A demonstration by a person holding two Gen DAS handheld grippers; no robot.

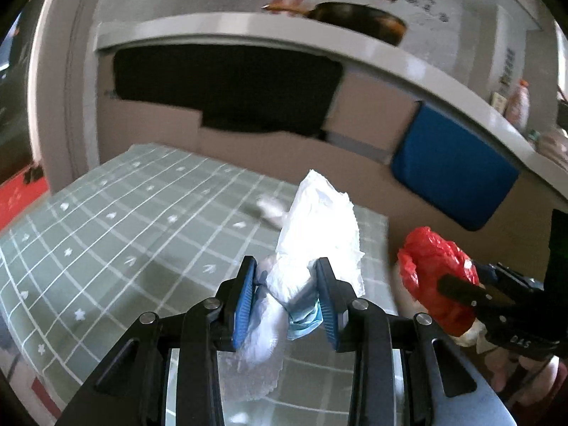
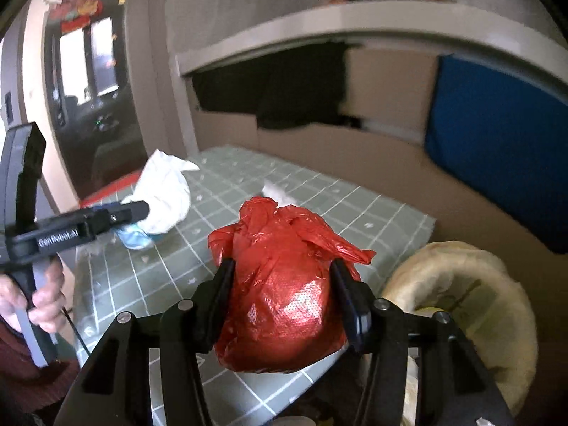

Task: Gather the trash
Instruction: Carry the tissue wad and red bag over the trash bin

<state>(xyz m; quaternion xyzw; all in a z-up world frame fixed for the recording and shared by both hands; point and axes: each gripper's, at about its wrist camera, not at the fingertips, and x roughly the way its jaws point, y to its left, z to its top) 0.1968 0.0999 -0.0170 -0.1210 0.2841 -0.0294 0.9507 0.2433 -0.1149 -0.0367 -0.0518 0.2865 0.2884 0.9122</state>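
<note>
— What's under your tools?
— The green checked tabletop [image 1: 106, 234], with a trash bin [image 2: 472, 305] right of my right tool [image 2: 284, 284].
— And in them?
— The right tool clamps a knotted red bag [image 2: 284, 284]. My left tool [image 1: 285, 284] pinches a white plastic bundle [image 1: 319, 227], lifted.

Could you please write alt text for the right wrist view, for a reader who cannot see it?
The right gripper clamps a knotted red plastic bag above a green checked tablecloth. At left, a hand holds the left gripper, gripping crumpled white trash; a lined bin sits lower right.
</note>
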